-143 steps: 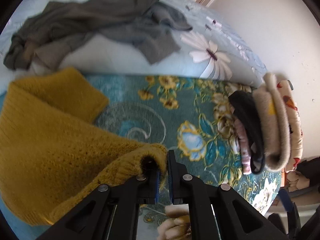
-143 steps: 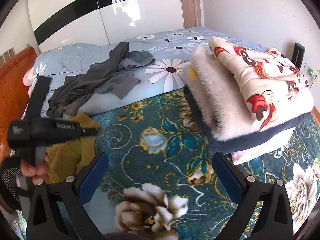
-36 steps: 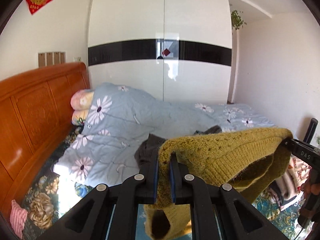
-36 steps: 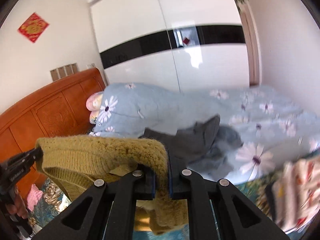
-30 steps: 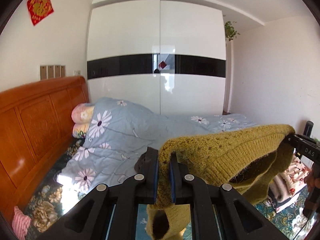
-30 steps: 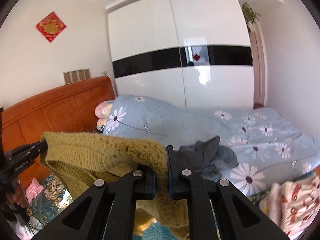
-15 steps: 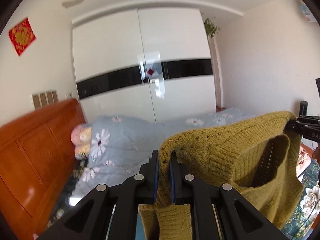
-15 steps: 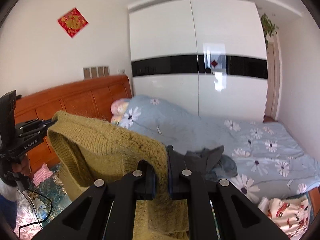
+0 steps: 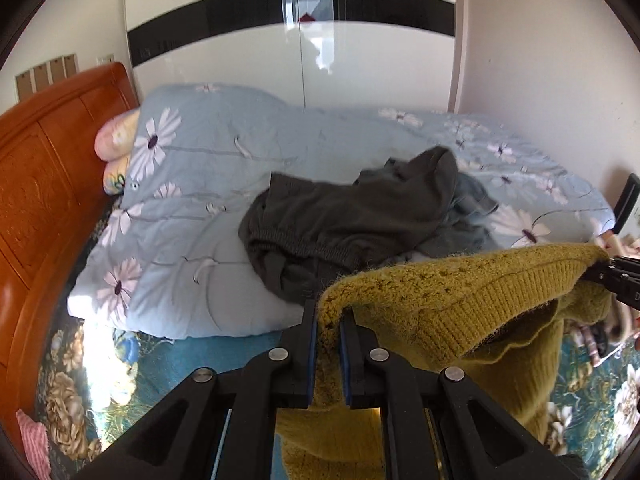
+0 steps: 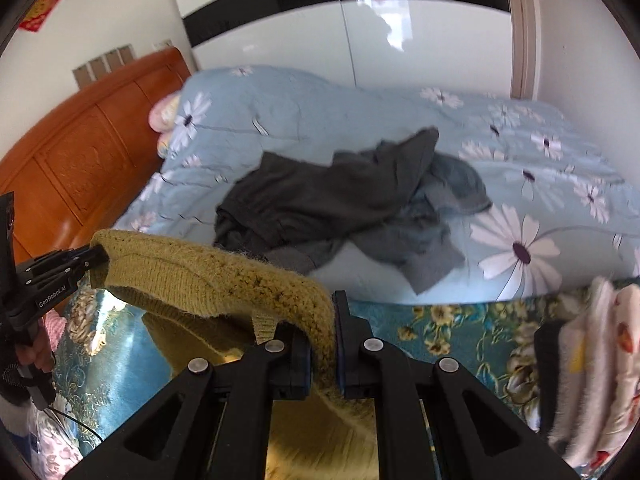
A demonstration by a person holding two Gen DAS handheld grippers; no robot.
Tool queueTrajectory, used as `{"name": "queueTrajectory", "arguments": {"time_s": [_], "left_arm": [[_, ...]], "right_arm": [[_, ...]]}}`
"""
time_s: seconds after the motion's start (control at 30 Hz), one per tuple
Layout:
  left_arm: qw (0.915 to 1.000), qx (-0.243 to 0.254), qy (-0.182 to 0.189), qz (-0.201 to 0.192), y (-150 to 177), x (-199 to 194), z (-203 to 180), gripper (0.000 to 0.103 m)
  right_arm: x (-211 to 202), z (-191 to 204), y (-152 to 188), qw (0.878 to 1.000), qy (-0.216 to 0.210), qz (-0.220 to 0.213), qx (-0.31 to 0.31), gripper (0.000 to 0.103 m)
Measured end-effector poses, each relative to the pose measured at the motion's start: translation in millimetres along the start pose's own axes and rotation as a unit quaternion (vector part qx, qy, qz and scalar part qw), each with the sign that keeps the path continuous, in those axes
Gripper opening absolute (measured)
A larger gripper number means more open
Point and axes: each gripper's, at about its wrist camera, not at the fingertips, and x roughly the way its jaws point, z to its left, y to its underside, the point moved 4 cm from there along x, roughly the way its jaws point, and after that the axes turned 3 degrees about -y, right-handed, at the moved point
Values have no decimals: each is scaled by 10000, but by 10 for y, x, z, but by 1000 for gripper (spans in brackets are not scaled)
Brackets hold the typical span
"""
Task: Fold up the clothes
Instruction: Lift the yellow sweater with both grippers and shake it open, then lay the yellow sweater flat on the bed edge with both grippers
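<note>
1. Left wrist view. My left tongs (image 9: 328,316) were closed tight on one edge of the mustard knit sweater (image 9: 460,312), the knit pinched between the blue pads. The edge ran taut to the right, where my right tongs (image 9: 612,276) gripped its other end. The body of the sweater hung slack below that edge, over the teal floral bedspread (image 9: 120,364).

2. Left wrist view, surroundings. A dark grey garment (image 9: 340,220), unfolded, lay in a heap on the pale blue daisy quilt (image 9: 208,168) beyond. Orange wooden headboard (image 9: 44,168) at left; white wardrobe (image 9: 280,56) behind.

3. Right wrist view. My right tongs (image 10: 334,320) were likewise clamped shut on the sweater's (image 10: 208,276) edge. The left tongs (image 10: 86,258) held the far end at the left of the frame. A stack of folded clothes (image 10: 592,360) sat at the right, on the bedspread (image 10: 448,324).

4. Risks, my judgement.
   - Each grip held only a thin bite of loose knit; a quick lowering could pull the edge free and drop one side.
   - Uneven heights between the tongs would lay the sweater down skewed or bunched, spoiling the fold.
   - Setting down too far forward could land it on the grey garment; too far right, against the folded stack.
</note>
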Motion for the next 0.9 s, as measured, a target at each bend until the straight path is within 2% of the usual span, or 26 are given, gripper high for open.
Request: {"name": "queueTrajectory", "arguments": {"time_s": [0.13,0.37,0.6,0.8,0.87,0.9], "left_arm": [[9993,-91,-109,337,37,529,19,11],[9967,-289,-154,745,73,1236,83,12],[9930,-542,-67,1045,12,1756,79,13],[9873,-894,185,1297,-62,1998,82,14],[9854,-959,295,1376,-67,2030,81,24],[9844,-987,355,1411,-68,2035,84,34]], "right_arm": [[384,-106,12,9996,71,276,55,10],[989,-209,-50,9974,303,646,-36,10],[1452,-272,-233,9952,495,844,-69,10],[1726,-341,-290,9922,564,1108,59,10],[1758,-360,-289,9914,581,1168,54,15],[1755,-366,-291,9913,593,1177,30,25]]}}
